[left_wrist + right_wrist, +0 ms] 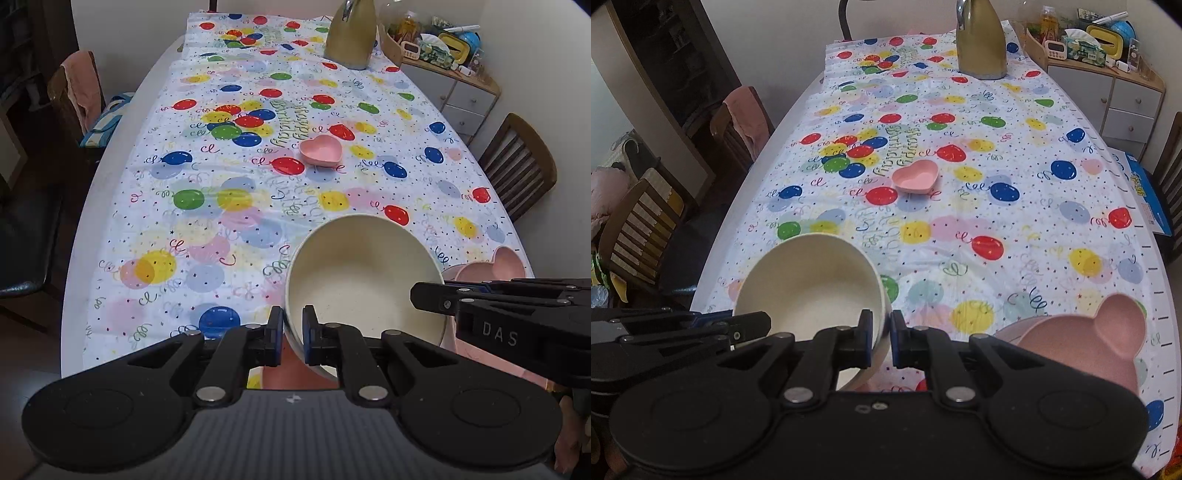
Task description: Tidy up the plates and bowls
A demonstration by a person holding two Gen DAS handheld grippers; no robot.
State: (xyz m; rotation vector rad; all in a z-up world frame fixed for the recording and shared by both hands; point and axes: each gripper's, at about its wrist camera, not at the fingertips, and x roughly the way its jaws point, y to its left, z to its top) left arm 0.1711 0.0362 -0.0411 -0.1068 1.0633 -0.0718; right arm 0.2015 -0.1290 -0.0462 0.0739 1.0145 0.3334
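A cream bowl (pixel 364 275) is held over the near end of the table, also in the right wrist view (pixel 812 284). My left gripper (pixel 293 334) is shut on its left rim. My right gripper (pixel 880 338) is shut on its right rim; it also shows in the left wrist view (pixel 434 299). A pink bear-shaped divided plate (pixel 1082 343) lies at the near right, also in the left wrist view (pixel 495 264). A small pink heart-shaped bowl (pixel 320 149) sits mid-table, also in the right wrist view (pixel 915 177).
A balloon-print tablecloth (pixel 221 221) covers the long table. A gold kettle (pixel 352 35) stands at the far end. Wooden chairs (pixel 517 166) stand on both sides. A cluttered cabinet (pixel 1108 55) is at the far right.
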